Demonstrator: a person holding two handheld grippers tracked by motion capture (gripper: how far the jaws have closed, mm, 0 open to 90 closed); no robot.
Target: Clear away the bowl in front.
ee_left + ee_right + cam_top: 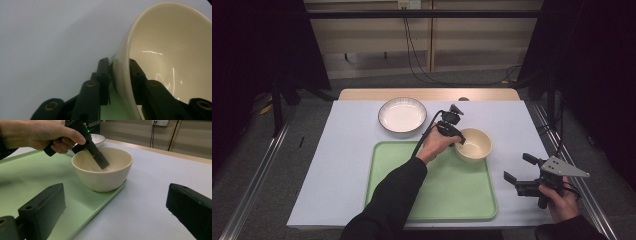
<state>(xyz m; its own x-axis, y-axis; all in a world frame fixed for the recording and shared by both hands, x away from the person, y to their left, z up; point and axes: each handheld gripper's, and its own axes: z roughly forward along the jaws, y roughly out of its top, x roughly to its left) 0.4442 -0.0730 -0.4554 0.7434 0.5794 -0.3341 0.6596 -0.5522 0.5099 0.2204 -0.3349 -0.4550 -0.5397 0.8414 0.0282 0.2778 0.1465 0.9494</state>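
Left gripper [458,141] clamps rim of cream bowl [474,144], one jaw inside, one outside. Bowl sits at far right corner of green tray [432,195]. Right gripper [518,168] wide open, empty, over table [347,150] right of tray.

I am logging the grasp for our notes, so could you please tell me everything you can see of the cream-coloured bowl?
The cream-coloured, glossy, ceramic-looking bowl is round and deep, with a smooth rim, and looks empty. It sits upright at the far right corner of the light green plastic tray, its base seeming to rest on the tray's raised edge. The left gripper is clamped on its wall, one jaw inside and one outside. The right gripper is open and apart from it.
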